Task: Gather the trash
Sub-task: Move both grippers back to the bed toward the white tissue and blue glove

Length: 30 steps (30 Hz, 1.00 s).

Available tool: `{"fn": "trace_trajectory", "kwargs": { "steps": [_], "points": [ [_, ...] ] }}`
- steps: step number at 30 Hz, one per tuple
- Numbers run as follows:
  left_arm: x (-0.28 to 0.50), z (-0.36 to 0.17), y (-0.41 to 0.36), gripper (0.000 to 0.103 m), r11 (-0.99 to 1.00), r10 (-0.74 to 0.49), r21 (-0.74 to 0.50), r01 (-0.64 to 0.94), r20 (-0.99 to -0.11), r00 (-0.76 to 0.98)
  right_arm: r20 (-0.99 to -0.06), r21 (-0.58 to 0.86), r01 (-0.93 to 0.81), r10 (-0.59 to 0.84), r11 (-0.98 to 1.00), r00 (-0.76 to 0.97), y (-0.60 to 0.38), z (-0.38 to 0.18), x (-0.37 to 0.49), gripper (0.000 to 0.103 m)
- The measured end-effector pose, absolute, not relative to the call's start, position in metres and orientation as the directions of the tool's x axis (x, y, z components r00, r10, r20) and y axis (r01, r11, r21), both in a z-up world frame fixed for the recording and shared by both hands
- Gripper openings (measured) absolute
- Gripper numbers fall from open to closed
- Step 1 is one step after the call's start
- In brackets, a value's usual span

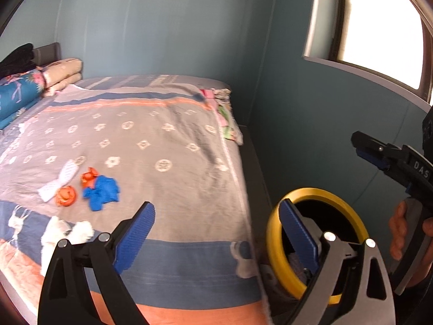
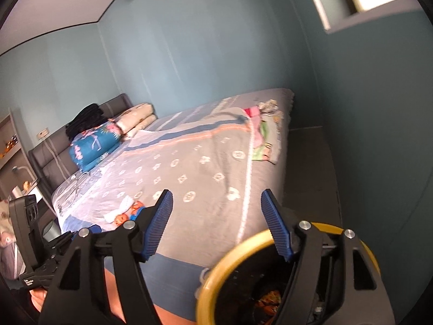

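Observation:
Trash lies on the bed [image 1: 167, 146]: a blue crumpled piece [image 1: 102, 192], two orange wrappers [image 1: 65, 195] [image 1: 88, 176], a white paper strip [image 1: 58, 180] and white tissue [image 1: 67, 233]. The same pile shows small in the right wrist view [image 2: 123, 214]. A yellow-rimmed black trash bin [image 1: 273, 238] stands beside the bed's right edge; in the right wrist view it sits below the gripper [image 2: 232, 265] with orange trash inside. My left gripper [image 1: 219, 230] is open and empty above the bed's near edge. My right gripper [image 2: 216, 222] is open and empty above the bin; it also shows in the left wrist view [image 1: 368, 151].
Folded quilts and pillows [image 1: 32, 86] are stacked at the headboard. Folded colourful cloth [image 1: 224, 113] lies at the bed's far right edge. A teal wall and a window [image 1: 379, 27] stand on the right, with a narrow floor strip between bed and wall.

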<state>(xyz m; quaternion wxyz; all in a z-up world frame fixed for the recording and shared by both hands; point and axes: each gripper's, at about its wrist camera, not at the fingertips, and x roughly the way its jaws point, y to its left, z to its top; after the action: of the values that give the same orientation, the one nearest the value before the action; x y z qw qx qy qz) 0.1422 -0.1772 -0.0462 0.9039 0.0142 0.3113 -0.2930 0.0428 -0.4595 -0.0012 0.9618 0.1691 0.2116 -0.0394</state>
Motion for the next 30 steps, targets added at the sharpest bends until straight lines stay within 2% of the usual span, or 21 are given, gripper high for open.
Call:
{"fn": "trace_trajectory", "kwargs": {
  "steps": [9,30],
  "points": [
    [0.154,-0.046,-0.118,0.094,0.885,-0.445,-0.15,0.441,-0.548,0.708,-0.437,0.301,0.042,0.099,0.953,0.894,-0.412,0.009,0.079,0.069],
    [0.197,-0.085,0.014,0.094,0.971,-0.239,-0.155,0.182,-0.603,0.761,-0.516,0.245,-0.08,0.2,0.966,0.833,-0.306,-0.017,0.177,0.069]
  ]
}}
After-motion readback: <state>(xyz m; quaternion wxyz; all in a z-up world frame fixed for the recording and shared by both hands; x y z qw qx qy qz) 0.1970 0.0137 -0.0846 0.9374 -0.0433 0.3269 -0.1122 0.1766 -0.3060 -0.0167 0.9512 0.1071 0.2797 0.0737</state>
